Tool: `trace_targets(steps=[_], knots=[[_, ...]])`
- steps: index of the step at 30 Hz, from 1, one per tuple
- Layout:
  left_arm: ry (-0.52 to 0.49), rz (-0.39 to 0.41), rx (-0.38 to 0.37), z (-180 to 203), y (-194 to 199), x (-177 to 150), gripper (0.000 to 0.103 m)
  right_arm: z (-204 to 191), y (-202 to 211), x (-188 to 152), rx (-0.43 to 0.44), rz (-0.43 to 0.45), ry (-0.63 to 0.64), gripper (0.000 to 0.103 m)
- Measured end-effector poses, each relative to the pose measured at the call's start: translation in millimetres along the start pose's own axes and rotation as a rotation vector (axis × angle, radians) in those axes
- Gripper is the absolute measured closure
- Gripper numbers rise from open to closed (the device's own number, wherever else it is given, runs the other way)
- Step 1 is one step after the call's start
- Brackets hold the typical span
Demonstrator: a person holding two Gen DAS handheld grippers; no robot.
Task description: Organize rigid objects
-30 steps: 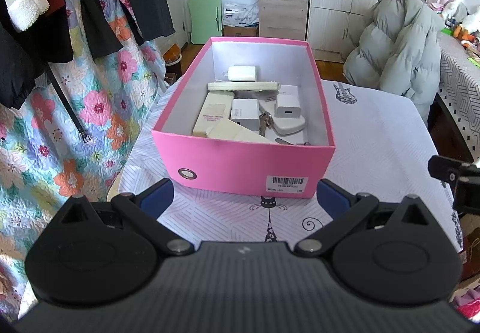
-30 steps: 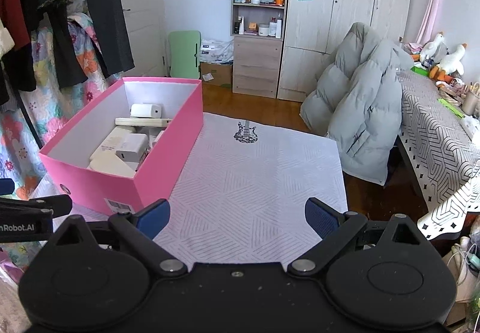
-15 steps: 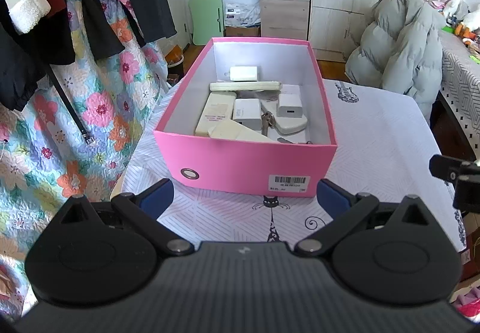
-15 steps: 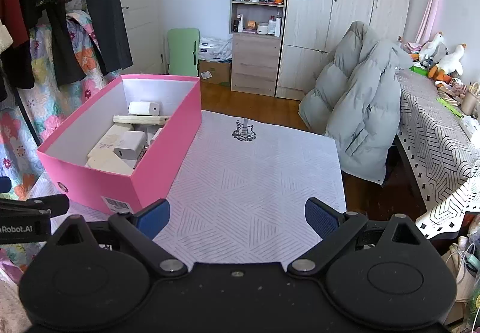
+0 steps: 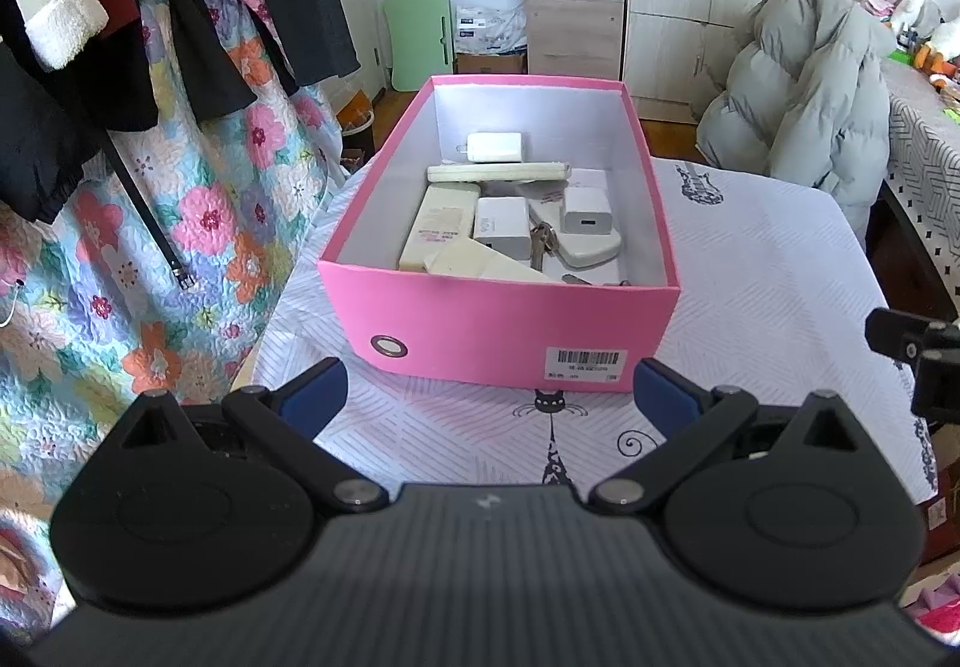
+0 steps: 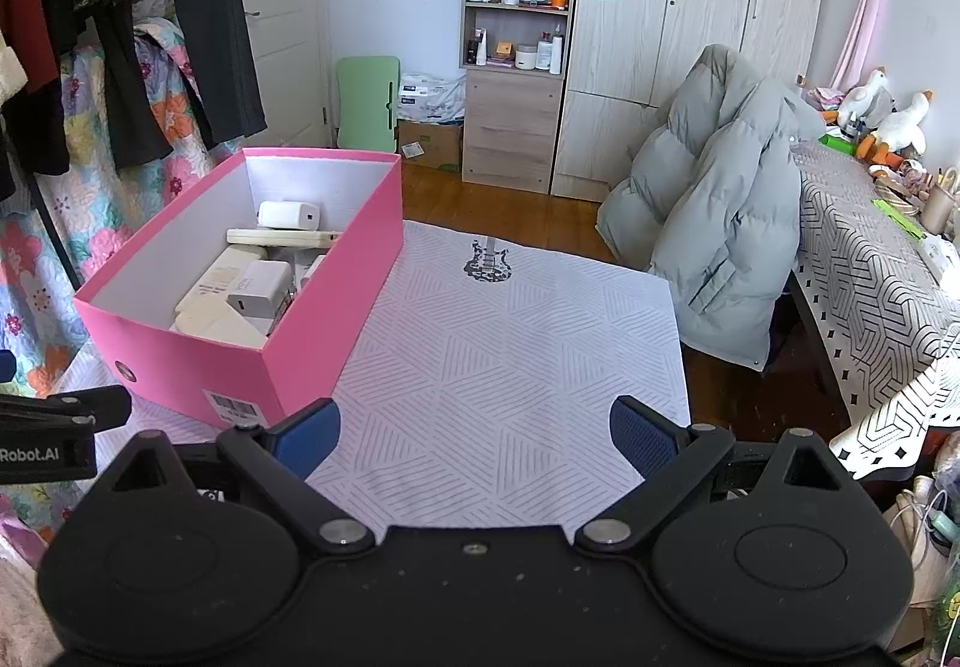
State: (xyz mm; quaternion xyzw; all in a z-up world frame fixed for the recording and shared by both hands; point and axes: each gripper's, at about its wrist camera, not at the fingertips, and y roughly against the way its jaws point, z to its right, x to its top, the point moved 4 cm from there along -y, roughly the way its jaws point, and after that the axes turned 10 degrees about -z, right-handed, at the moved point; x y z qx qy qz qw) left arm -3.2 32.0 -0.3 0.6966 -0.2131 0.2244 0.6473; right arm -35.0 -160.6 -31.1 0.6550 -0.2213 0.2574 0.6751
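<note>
Both views barely shifted, pink box (image 5: 498,331) near tablecloth (image 6: 510,367) left edge, both grippers spread, holding nothing

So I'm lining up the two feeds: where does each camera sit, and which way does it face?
Left wrist: on the left gripper, low at the table's near edge, facing the pink box end-on; its open fingers show.
Right wrist: on the right gripper, right of the box, facing across the bare cloth; its open fingers show.
Shared: box, cloth, grey coat, and each glimpses the other gripper.
</note>
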Motion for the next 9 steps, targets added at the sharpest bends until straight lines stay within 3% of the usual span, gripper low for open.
trace_targets(steps=[9], knots=[[-0.004, 0.021, 0.011, 0.4, 5.1, -0.3, 0.000, 1.5, -0.7, -0.4, -0.001, -0.005, 0.000, 0.005]])
